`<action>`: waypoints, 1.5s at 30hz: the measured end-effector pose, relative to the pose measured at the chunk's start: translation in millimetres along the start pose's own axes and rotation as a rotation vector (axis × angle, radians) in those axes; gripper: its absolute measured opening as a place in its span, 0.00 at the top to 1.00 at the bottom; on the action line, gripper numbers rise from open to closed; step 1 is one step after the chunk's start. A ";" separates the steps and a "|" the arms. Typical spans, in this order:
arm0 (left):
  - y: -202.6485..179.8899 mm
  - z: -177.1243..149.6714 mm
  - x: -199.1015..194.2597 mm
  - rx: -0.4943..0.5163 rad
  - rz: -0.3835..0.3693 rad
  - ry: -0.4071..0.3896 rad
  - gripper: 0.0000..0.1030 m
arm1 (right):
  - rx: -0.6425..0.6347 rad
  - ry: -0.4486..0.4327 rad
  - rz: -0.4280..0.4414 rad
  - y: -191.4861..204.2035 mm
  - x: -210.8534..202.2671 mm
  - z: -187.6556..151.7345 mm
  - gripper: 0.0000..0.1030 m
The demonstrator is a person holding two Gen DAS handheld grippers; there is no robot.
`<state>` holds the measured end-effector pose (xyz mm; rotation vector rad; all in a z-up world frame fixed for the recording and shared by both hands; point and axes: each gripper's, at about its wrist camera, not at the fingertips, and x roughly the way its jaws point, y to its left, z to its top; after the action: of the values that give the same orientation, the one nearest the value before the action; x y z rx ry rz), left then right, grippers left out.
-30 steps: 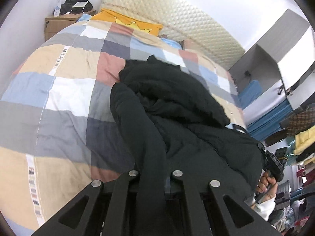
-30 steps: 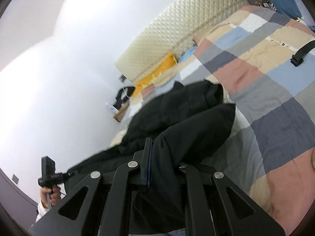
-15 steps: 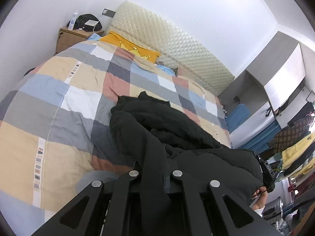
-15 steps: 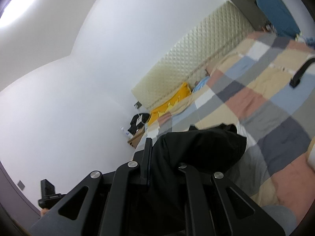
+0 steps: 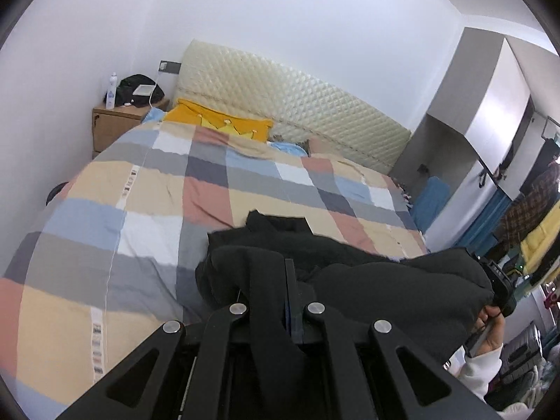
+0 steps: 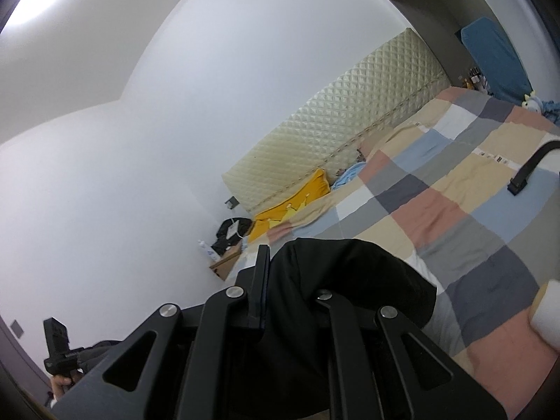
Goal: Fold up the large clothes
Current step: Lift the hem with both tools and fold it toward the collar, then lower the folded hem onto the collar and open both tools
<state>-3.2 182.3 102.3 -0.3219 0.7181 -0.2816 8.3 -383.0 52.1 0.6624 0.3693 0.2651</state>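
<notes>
**Garment lifted off the bed**

Left wrist view: your left gripper [image 5: 280, 301] clamps the black garment [image 5: 350, 280], which now rises at lower centre, showing more of the bed [image 5: 140, 192].

Right wrist view: your right gripper [image 6: 290, 290] pinches its bunched edge, hoisted higher, ready for spreading.

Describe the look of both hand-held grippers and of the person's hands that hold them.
Both the left hand-held gripper and the right hand-held gripper are matte black, with angular linkage arms that have triangular cut-outs and round silver pivot bolts. The right hand is bare-skinned, with a white sleeve cuff, on a black handle. The left hand is barely visible.
</notes>
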 end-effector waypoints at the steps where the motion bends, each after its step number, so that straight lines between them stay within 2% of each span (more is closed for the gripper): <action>1: 3.5 5.7 6.3 -0.017 -0.009 -0.006 0.95 | -0.028 0.001 -0.021 1.3 9.3 3.0 0.90; 4: 17.6 24.2 31.7 -0.101 -0.046 -0.013 0.95 | -0.060 0.008 -0.053 -1.7 31.7 9.1 0.90; 6: 20.4 34.0 48.4 -0.099 -0.021 -0.010 0.95 | -0.046 0.006 -0.041 -8.6 48.2 13.7 0.90; 14: 12.2 77.8 115.3 0.004 0.118 0.002 0.95 | -0.141 0.026 -0.130 -18.1 113.6 26.7 0.90; 19: 6.8 91.9 159.7 0.066 0.197 0.000 0.95 | -0.179 0.043 -0.180 -37.4 152.1 27.3 0.90; 23: 1.9 99.4 203.0 0.121 0.258 0.021 0.95 | -0.193 0.097 -0.231 -56.4 181.7 24.7 0.90; 30: 18.3 104.4 273.9 0.081 0.325 0.056 0.94 | -0.272 0.231 -0.321 -84.4 241.8 15.1 0.90; 37: 42.6 103.4 348.1 0.037 0.397 0.123 0.94 | -0.377 0.345 -0.411 -98.9 301.2 -4.1 0.90; 41: 53.8 102.6 386.0 0.037 0.434 0.199 0.94 | -0.397 0.399 -0.433 -110.1 326.5 -14.0 0.90; 45: 61.6 97.6 417.0 0.040 0.445 0.260 0.94 | -0.470 0.471 -0.479 -115.3 352.7 -31.2 0.90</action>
<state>371.9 107.5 -100.0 -0.0809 1.0168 0.0878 327.5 -328.8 -131.8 0.0284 0.8693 0.0387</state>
